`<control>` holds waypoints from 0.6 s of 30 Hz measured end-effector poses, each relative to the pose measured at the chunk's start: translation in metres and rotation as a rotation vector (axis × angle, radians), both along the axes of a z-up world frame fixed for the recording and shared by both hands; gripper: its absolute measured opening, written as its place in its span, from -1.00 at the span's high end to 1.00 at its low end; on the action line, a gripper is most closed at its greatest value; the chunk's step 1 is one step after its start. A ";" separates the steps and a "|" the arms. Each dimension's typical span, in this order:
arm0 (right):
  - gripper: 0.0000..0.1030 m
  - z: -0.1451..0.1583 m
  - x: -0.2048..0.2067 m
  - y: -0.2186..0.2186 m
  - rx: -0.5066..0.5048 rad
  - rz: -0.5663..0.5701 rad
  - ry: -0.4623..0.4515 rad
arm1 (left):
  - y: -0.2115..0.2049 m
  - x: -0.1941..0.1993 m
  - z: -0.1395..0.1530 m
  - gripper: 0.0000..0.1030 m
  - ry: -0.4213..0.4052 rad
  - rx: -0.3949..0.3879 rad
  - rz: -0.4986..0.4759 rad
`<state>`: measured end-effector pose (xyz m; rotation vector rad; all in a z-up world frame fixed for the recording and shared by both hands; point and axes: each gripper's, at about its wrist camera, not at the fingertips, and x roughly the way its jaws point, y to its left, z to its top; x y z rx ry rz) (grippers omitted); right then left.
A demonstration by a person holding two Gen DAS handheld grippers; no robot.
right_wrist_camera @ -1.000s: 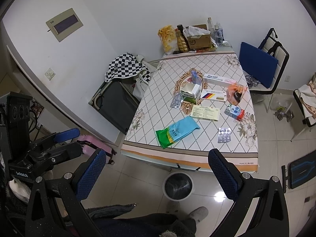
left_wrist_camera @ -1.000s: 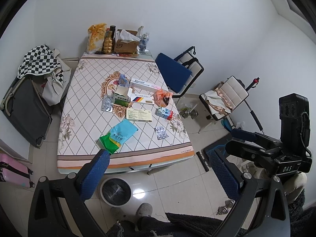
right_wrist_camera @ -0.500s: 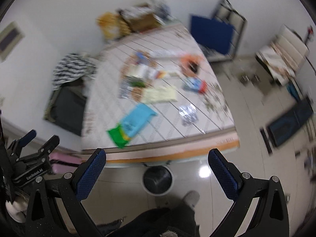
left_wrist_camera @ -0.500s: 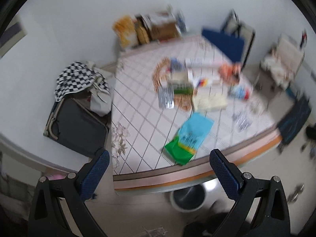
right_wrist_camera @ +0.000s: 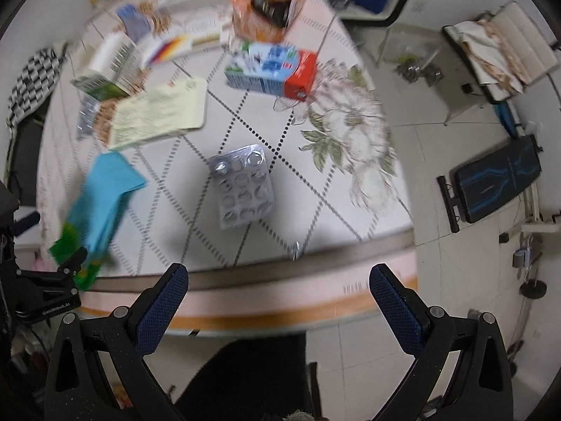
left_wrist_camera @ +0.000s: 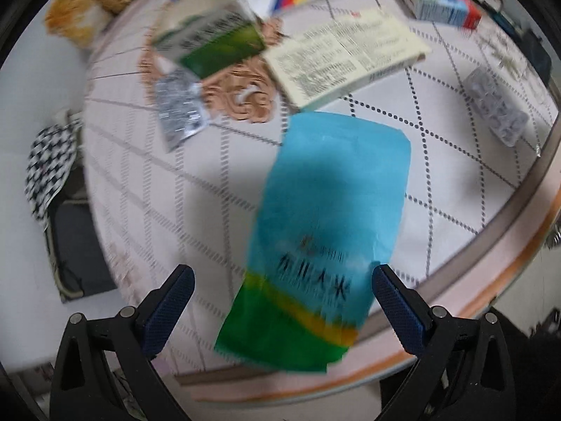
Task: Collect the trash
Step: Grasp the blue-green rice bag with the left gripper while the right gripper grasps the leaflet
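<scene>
Between the released left tongs (left_wrist_camera: 280,301), the blue-green bag (left_wrist_camera: 315,238) lies lengthwise, green end nearest; right tongs (right_wrist_camera: 278,298) released.

Patterned surface (left_wrist_camera: 217,189) carries a blue-green pouch (left_wrist_camera: 322,231), blister packs (right_wrist_camera: 243,186), cream leaflet (left_wrist_camera: 347,52) and medicine boxes (right_wrist_camera: 271,70).

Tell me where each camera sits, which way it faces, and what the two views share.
Left wrist: on the left gripper, close above the table's near edge, facing the blue-green bag; open jaws show below.
Right wrist: on the right gripper, facing the blister pack; open jaws and the left gripper show.
Shared: bag, blister pack, yellow leaflet box.
</scene>
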<state>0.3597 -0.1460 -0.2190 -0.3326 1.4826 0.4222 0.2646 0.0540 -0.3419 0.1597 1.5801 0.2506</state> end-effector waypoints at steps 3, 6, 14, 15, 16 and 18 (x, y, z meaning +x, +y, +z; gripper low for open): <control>-1.00 -0.026 0.021 0.013 -0.036 0.052 0.034 | 0.001 0.012 -0.015 -1.00 0.043 -0.067 -0.030; -1.00 -0.043 0.033 0.026 -0.058 0.107 0.079 | -0.001 0.017 -0.028 -1.00 0.082 -0.149 -0.030; -1.00 -0.038 0.055 0.087 -0.077 0.330 0.088 | 0.028 -0.005 -0.017 0.10 0.020 -0.270 0.248; -1.00 -0.036 0.057 0.098 -0.073 0.358 0.083 | 0.034 -0.010 -0.013 0.17 0.006 -0.270 0.293; -1.00 -0.034 0.059 0.109 -0.071 0.389 0.076 | 0.044 -0.018 -0.008 0.19 -0.015 -0.266 0.371; -1.00 -0.034 0.061 0.139 -0.074 0.472 0.046 | 0.061 -0.031 -0.002 0.19 -0.044 -0.257 0.496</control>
